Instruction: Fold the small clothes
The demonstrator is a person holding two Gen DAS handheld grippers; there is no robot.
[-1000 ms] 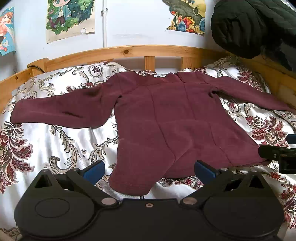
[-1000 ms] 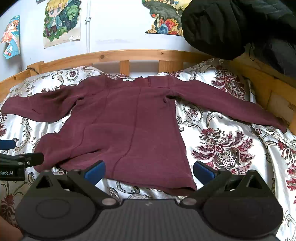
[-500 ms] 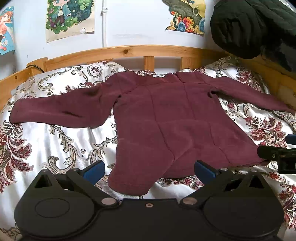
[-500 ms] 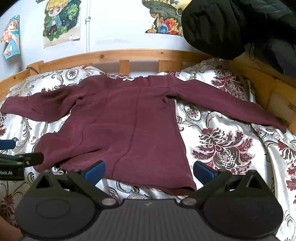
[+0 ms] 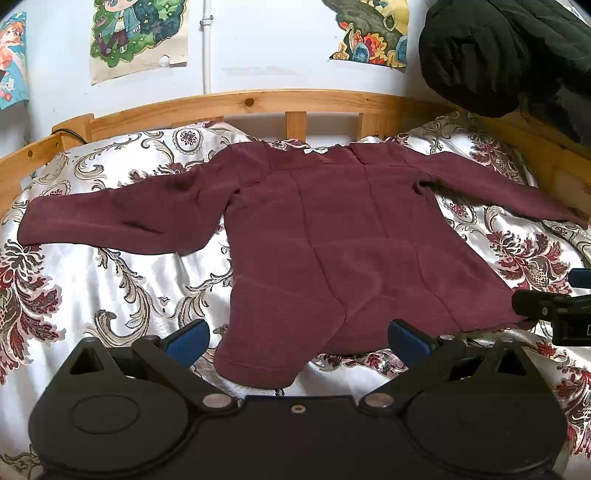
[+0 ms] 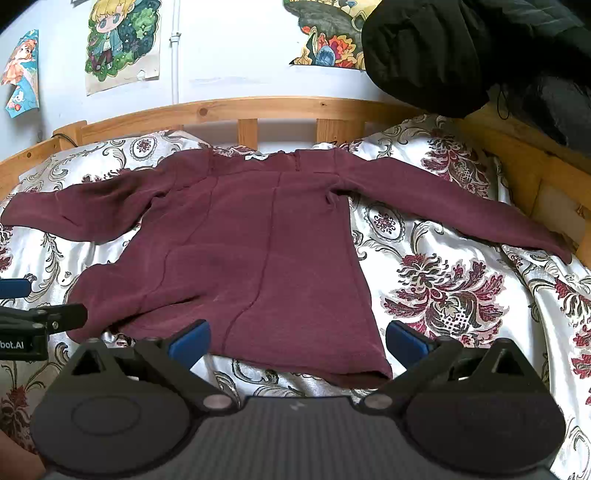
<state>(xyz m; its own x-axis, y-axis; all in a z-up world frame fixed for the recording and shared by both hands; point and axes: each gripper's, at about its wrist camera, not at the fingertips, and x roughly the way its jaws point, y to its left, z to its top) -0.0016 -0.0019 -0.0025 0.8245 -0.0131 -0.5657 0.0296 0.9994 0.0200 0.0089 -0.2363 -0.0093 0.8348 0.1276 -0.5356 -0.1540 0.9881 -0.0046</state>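
Note:
A maroon long-sleeved top [image 5: 332,236] lies spread flat on the bed, collar toward the headboard and both sleeves stretched out; it also shows in the right wrist view [image 6: 258,251]. My left gripper [image 5: 297,338] is open and empty, just short of the hem's left corner. My right gripper [image 6: 297,338] is open and empty, just short of the hem's right corner. Each gripper shows at the edge of the other's view, the right one [image 5: 554,310] and the left one [image 6: 33,317].
The top rests on a white satin bedspread [image 5: 92,280] with red and gold floral print. A wooden headboard rail [image 5: 258,103] runs along the back and sides. A black jacket [image 5: 498,51] hangs at the upper right. Posters [image 5: 136,33] are on the wall.
The left wrist view has shifted slightly, so the top sits a little further left. The right gripper has hardly moved. Both stay open.

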